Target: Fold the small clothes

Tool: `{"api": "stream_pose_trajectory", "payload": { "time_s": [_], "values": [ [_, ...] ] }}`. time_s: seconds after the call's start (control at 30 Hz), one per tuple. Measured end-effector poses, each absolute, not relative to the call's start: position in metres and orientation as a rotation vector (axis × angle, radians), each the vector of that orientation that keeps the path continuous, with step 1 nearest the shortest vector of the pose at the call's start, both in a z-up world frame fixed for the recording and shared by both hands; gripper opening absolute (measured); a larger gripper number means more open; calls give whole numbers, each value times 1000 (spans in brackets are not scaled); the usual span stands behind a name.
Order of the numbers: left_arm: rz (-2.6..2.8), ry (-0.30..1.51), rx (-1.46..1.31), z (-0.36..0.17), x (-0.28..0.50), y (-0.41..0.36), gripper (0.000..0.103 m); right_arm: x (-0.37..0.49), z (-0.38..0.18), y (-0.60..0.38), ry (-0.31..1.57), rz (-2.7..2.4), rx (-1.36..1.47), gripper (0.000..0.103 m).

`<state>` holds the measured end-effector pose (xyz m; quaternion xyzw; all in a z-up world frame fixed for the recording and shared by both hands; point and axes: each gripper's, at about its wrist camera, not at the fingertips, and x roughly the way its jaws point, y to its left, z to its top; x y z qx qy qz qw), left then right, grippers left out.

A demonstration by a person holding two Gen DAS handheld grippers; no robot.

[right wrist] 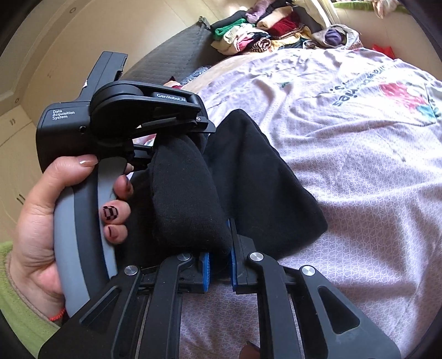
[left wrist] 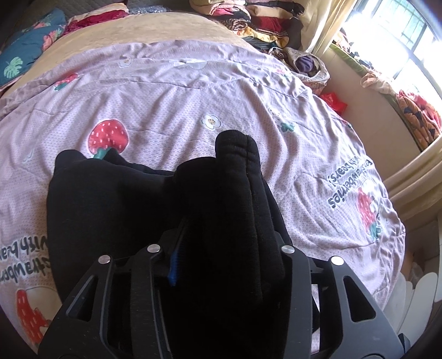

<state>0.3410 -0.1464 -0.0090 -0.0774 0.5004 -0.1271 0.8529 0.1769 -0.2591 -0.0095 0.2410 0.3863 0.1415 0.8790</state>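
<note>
Room, left side: cream cabinet doors [right wrist: 33, 91] line the wall in the right wrist view, with a dark quilted headboard [right wrist: 176, 52] beside them.
Bed surface: a lilac quilt [left wrist: 171, 110] printed with strawberries, flowers and lettering covers the bed — creased all over; a tan blanket [left wrist: 154, 27] shows beyond it.
Room, right side: a heap of folded clothes [right wrist: 257, 30] sits at the far end of the bed, and a bright window [left wrist: 408, 38] stands past a cream curtain [left wrist: 320, 22].
Garment: a black fleecy garment [left wrist: 132, 198], bunched into thick folds with a stitched band standing up, lies on the quilt's near half and is raised where the tools grip it.
Left hand: the left hand [right wrist: 41, 210] wraps the grey handle of the left gripper [right wrist: 193, 129], whose jaws are clamped on a rolled fold of the garment.
Right gripper: the right gripper [right wrist: 219, 256] has its blue-padded jaws narrow — pinching the lower edge of the same black garment.
</note>
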Motion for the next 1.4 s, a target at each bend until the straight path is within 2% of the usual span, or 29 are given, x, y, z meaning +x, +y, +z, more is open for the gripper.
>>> {"api": "stream_pose_trajectory", "payload": {
  "time_s": [0.17, 0.23, 0.27, 0.43, 0.53, 0.63, 0.67, 0.7, 0.73, 0.83, 0.93, 1.03, 1.07, 1.1, 1.27, 1.3, 1.33, 1.37, 1.4],
  "values": [
    [-288, 1071, -162, -16, 348, -153, 52, 181, -17, -268, 837, 295, 577, 13],
    [-319, 1073, -202, -15, 351, -152, 71, 184, -21, -273, 850, 298, 619, 13],
    [-344, 1069, -243, -13, 353, -149, 73, 185, -24, -276, 857, 297, 640, 14],
    [-342, 998, -293, 10, 347, -130, 74, 187, -27, -283, 869, 314, 704, 17],
    [-317, 954, -275, 23, 331, -111, 75, 187, -25, -285, 869, 332, 723, 23],
    [-270, 908, -227, 28, 311, -93, 77, 186, -16, -289, 856, 340, 700, 37],
    [-246, 889, -214, 27, 300, -82, 78, 185, -11, -290, 844, 336, 690, 50],
    [-229, 877, -205, 25, 290, -74, 78, 181, -3, -291, 813, 321, 668, 58],
    [-221, 873, -199, 23, 286, -69, 78, 175, 4, -292, 780, 296, 649, 61],
    [-168, 862, -172, 10, 269, -53, 78, 173, 30, -301, 680, 237, 588, 62],
    [-155, 881, -160, -10, 258, -48, 78, 190, 53, -294, 664, 274, 494, 62],
    [-157, 885, -169, -21, 253, -50, 78, 222, 57, -277, 732, 312, 389, 58],
    [-162, 881, -181, -23, 251, -50, 78, 232, 56, -269, 754, 304, 340, 51],
    [-168, 881, -190, -24, 251, -50, 78, 245, 53, -260, 776, 301, 282, 48],
    [-184, 878, -197, -25, 247, -51, 79, 286, 22, -242, 891, 292, 239, 47],
    [-188, 879, -199, -25, 246, -51, 79, 288, 18, -240, 890, 296, 235, 44],
    [-193, 880, -202, -26, 246, -51, 79, 290, 15, -238, 892, 309, 227, 37],
    [-194, 882, -204, -26, 245, -52, 79, 291, 12, -236, 899, 337, 226, 14],
    [-199, 884, -205, -25, 245, -54, 79, 289, 14, -236, 890, 353, 214, 9]
  ]
}}
